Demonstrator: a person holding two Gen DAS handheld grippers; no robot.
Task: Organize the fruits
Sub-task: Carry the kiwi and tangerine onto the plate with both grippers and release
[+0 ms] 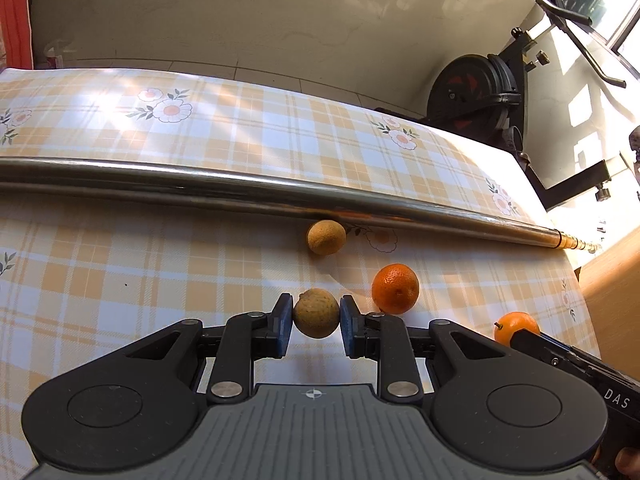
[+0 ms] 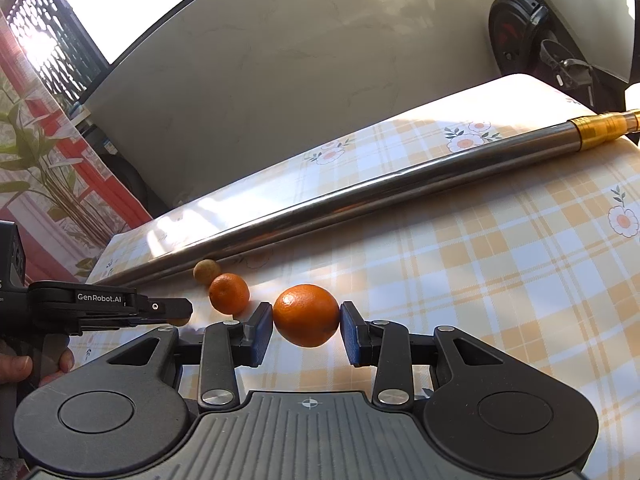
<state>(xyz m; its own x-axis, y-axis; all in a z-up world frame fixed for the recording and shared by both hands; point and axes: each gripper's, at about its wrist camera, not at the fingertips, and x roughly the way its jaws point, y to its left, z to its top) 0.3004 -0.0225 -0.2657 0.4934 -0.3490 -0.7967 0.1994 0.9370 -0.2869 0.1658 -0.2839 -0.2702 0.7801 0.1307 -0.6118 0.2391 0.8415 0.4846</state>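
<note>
I am gripping a brown fruit (image 1: pixel 316 313) in my left tongs (image 1: pixel 316 326) and an orange (image 2: pixel 306 315) in my right tongs (image 2: pixel 306 334), above a checked, flowered desk (image 1: pixel 120 272). A steel pole (image 1: pixel 240 190) is lying across it; an exercise bike (image 1: pixel 476 88) is standing behind.

A checked orange-and-white cloth with daisy prints (image 1: pixel 172 110) covers the surface. A long shiny metal pole (image 1: pixel 248 192) lies across it, running from left to right in the left wrist view; its gold-coloured end (image 2: pixel 604 128) shows at the right of the right wrist view. A black exercise bike (image 1: pixel 476 92) stands at upper right. A barred window (image 2: pixel 60 36) fills the upper left.
</note>
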